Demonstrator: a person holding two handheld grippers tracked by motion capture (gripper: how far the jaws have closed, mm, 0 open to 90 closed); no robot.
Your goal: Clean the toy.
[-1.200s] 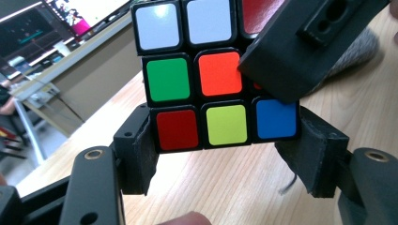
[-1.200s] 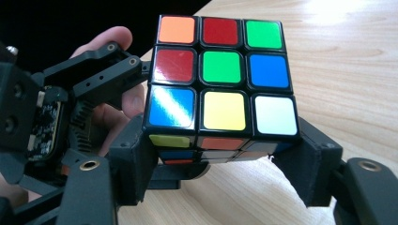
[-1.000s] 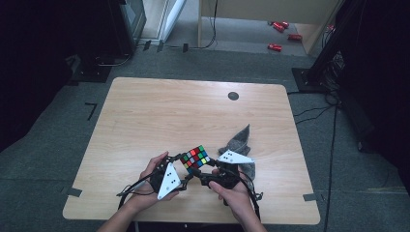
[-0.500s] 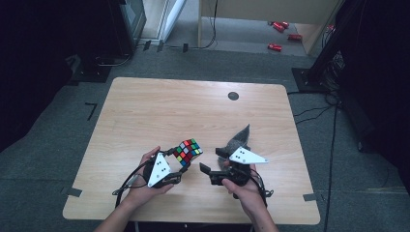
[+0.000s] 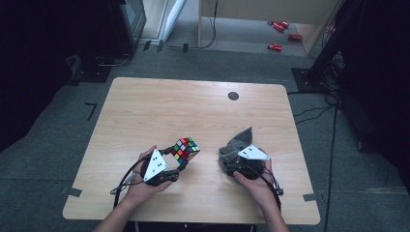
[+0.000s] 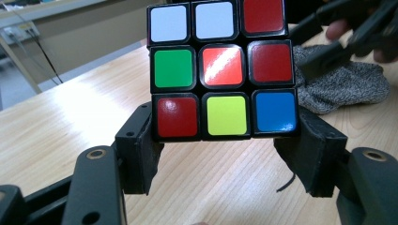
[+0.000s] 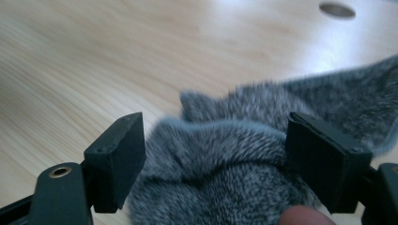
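While my left tool [image 6: 225, 154] has its 2 jaws pressed against the bottom row of the puzzle cube [image 6: 220, 70], I read that grip as firm: the cube is held clear of the surface [image 5: 159, 111], its near face showing 9 stickers in 3 rows. In the high view the left tool [image 5: 175, 162] carries the cube [image 5: 185, 149] just left of the grey cloth [image 5: 237, 145], the 2 apart with bare wood between them.

My right tool [image 7: 213, 164] sits with its jaws spread wide on either side of a raised fold of the cloth [image 7: 244, 154]; neither jaw presses the fabric, so it is open and gripping nothing. In the high view the right tool [image 5: 231, 163] rests at the near end of the cloth, which lies crumpled on the surface, its far end pointing away from me.

My judgement is that the work is a wipe of the cube with the cloth, and that it is about half prepared: the cube is picked up and presented, the cloth is straddled but not yet pinched. Left to do, as I see it, are closing on the fold, lifting it, and bringing it across to the cube.
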